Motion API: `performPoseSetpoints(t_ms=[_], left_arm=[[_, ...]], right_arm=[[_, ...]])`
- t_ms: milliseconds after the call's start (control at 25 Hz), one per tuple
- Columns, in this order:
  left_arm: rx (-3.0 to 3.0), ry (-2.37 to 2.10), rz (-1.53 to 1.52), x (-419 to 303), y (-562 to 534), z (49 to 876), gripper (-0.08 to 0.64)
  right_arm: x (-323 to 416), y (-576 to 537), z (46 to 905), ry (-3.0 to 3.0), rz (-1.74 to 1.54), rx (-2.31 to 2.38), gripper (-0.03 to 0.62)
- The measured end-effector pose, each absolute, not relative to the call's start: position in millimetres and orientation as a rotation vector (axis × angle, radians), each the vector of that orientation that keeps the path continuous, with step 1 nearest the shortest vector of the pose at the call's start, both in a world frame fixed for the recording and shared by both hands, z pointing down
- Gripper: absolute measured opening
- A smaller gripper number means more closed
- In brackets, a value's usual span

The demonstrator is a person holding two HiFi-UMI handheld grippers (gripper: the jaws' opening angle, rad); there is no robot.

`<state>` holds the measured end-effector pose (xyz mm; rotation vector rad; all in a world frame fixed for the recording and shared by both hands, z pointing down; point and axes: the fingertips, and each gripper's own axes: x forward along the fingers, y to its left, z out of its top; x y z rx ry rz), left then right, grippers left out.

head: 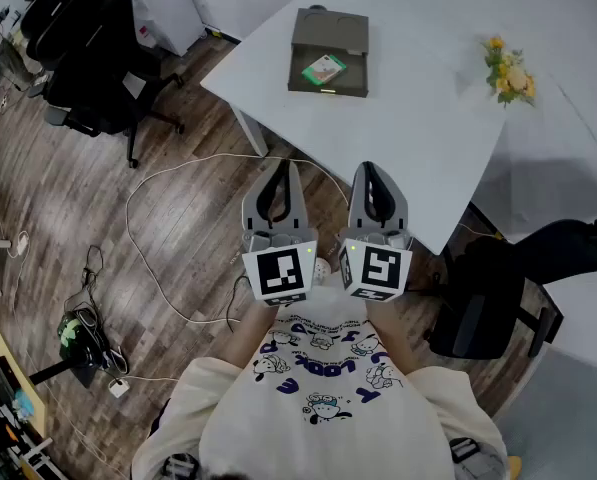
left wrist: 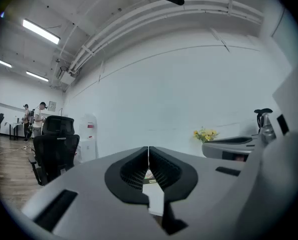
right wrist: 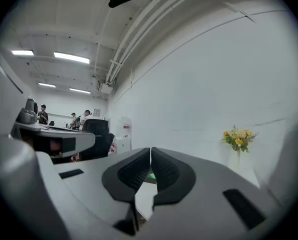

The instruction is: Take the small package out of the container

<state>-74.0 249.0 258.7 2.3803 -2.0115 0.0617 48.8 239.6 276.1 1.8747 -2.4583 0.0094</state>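
A flat olive-grey container [head: 328,38] lies on the far part of the white table [head: 398,118]. Inside it rests a small green and white package [head: 324,69]. My left gripper [head: 282,166] and right gripper [head: 372,169] hang side by side in front of the table's near edge, well short of the container. Both point level toward the table. Each has its jaws pressed together with nothing between them. In the left gripper view my left gripper [left wrist: 149,149] shows closed jaws; in the right gripper view my right gripper [right wrist: 150,150] shows the same.
Yellow flowers [head: 508,70] stand at the table's right side. Black office chairs [head: 88,58] sit at the left on the wooden floor. A white cable [head: 168,178] loops over the floor. A black chair [head: 488,308] stands at the right. People [left wrist: 31,119] stand far off.
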Motion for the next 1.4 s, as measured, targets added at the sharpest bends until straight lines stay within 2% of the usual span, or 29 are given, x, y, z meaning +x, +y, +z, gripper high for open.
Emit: performPoseSetpoints(t_ms=[920, 1400], left_arm=[[2.307, -2.055, 0.097, -59, 237, 276, 0.015], [2.273, -2.059, 0.114, -67, 189, 289, 0.015]], right_arm=[[65, 224, 295, -2.486, 0.054, 1.804, 0.033], [60, 174, 311, -2.476, 0.114, 1.777, 0.032]])
